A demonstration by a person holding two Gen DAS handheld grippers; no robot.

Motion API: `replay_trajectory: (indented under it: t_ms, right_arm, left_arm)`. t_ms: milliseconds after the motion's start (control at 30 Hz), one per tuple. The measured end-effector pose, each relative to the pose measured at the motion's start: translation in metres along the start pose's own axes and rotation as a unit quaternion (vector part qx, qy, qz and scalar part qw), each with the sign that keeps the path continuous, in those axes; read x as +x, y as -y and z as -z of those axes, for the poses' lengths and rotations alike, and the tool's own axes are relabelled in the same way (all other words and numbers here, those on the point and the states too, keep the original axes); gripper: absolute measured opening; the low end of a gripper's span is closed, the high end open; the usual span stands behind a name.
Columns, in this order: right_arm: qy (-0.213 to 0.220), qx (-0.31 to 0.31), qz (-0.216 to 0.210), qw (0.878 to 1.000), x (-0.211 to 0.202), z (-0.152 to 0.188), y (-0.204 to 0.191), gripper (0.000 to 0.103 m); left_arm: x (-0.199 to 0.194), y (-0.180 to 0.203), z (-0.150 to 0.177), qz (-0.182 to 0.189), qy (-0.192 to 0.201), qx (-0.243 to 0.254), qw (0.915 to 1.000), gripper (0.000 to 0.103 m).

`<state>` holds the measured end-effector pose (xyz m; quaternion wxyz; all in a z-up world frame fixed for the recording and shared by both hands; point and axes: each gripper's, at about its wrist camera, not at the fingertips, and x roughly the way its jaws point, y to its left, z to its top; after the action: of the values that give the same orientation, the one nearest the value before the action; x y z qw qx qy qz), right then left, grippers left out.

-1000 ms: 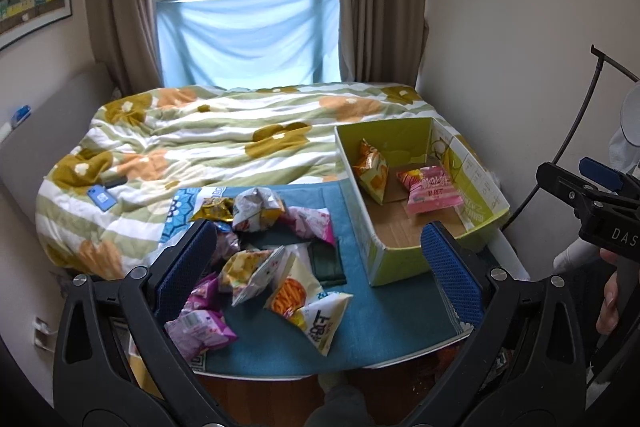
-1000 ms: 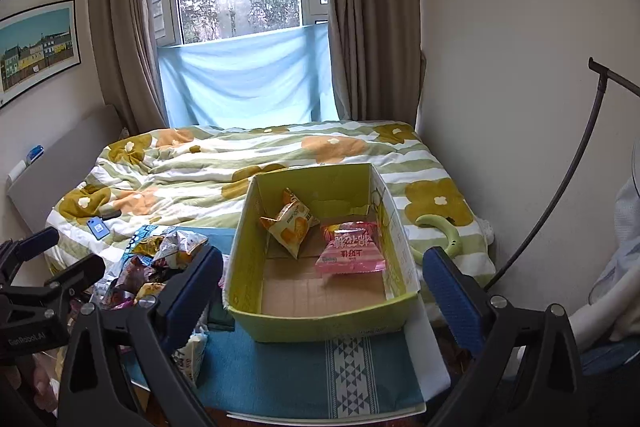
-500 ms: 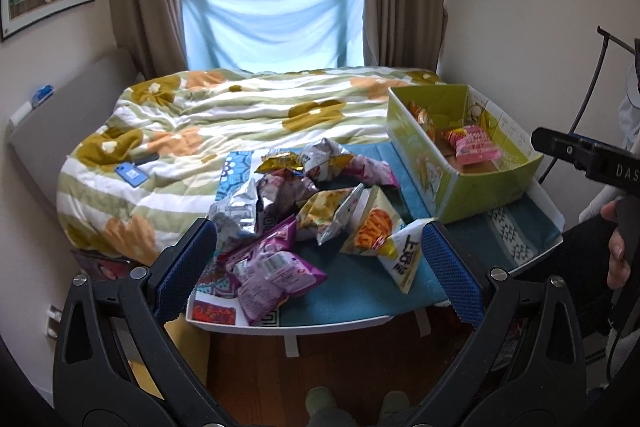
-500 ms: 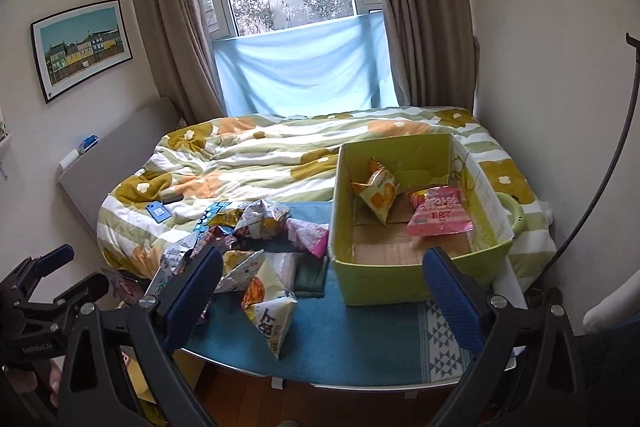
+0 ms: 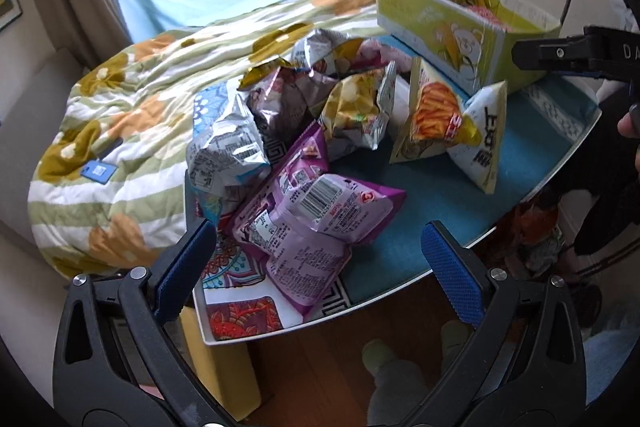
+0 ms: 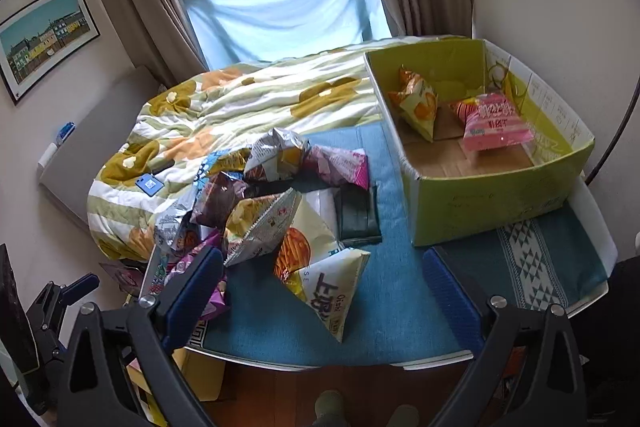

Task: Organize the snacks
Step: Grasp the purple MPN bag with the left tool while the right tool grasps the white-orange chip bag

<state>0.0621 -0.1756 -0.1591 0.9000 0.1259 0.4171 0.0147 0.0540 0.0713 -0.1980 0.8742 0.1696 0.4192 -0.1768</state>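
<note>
A purple snack bag [image 5: 320,203] lies flat at the near left of the tabletop [image 5: 420,195], barcode up, long axis running left to right. The left tool [image 5: 316,259] hangs wide open above it, empty. The right tool [image 6: 320,279] is likewise open; the green box [image 6: 492,203] sits far right.

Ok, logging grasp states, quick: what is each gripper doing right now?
Left gripper: open, holding nothing, in front of the purple bag.
Right gripper: open, holding nothing, in front of the white bag.
</note>
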Motion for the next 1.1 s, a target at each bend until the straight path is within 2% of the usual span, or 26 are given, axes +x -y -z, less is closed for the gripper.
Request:
replay_trajectory:
  t_ms: [133,233,333,433,500,567,633,700,1100]
  right_arm:
    - [-0.028,0.005,0.02,0.999,0.03,0.013,-0.003,0.1]
    - [-0.045,0.007,0.024,0.999,0.05,0.024,-0.004,0.1]
    - [-0.054,0.024,0.014,0.998,0.063,0.031,-0.001,0.1]
    - [-0.059,0.032,0.024,0.997,0.074,0.035,0.0,0.1]
    - [-0.061,0.038,0.026,0.997,0.079,0.036,0.003,0.1]
    - [-0.062,0.04,0.024,0.997,0.084,0.035,0.004,0.1]
    - [-0.061,0.036,0.027,0.997,0.088,0.034,0.005,0.1]
    - [-0.061,0.031,0.029,0.997,0.092,0.031,0.005,0.1]
    - [-0.068,-0.004,0.012,0.998,0.114,0.022,-0.002,0.1]
  left_arm:
    - [0.036,0.005,0.005,-0.007,-0.021,0.057,0.9981,0.101]
    - [0.059,0.006,0.006,0.0,-0.041,0.066,0.997,0.101]
    - [0.076,0.009,0.006,-0.009,-0.052,0.076,0.9957,0.101]
    - [0.089,0.007,0.004,-0.017,-0.058,0.069,0.9958,0.101]
    - [0.092,0.005,0.002,-0.018,-0.055,0.061,0.9965,0.101]
    - [0.096,0.003,0.001,-0.014,-0.056,0.057,0.9967,0.094]
    - [0.098,0.005,0.001,-0.017,-0.056,0.064,0.9962,0.082]
    - [0.099,0.007,0.0,-0.019,-0.056,0.071,0.9957,0.077]
    - [0.089,0.003,-0.001,-0.003,-0.062,0.032,0.9975,0.069]
